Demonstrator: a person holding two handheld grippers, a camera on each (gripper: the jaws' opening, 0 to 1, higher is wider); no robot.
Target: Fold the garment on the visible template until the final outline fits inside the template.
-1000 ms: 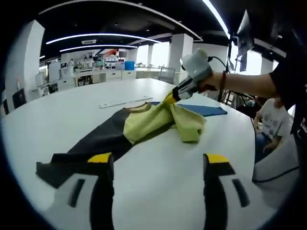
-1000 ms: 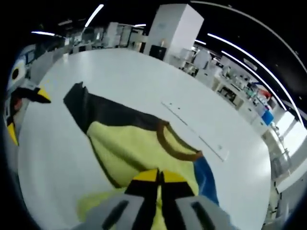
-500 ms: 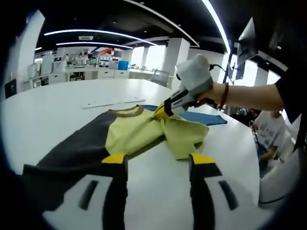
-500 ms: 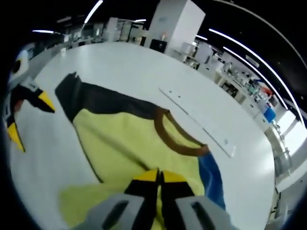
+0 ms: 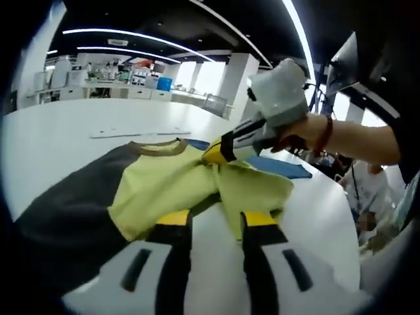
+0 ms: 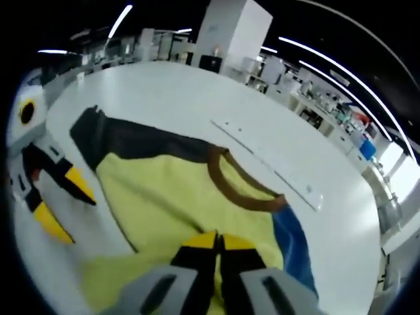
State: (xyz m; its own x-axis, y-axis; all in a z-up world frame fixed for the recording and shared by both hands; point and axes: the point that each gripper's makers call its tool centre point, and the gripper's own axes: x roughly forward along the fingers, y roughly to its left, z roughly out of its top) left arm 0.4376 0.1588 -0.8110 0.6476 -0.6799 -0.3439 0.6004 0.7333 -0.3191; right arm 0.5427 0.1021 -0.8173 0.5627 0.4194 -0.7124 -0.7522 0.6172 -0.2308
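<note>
The right gripper (image 6: 218, 240) pinched the yellow shirt (image 6: 170, 197) — the left gripper (image 5: 214, 218), open, risked dragging its fold askew.

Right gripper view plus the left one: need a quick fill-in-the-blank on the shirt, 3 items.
1. The right gripper is shut on the ____ part of the shirt.
2. The shirt's collar is ____ in colour.
3. The sheet showing from under the shirt is ____.
4. The left gripper has its jaws ____.

Missing words: yellow; brown; blue; open
</note>
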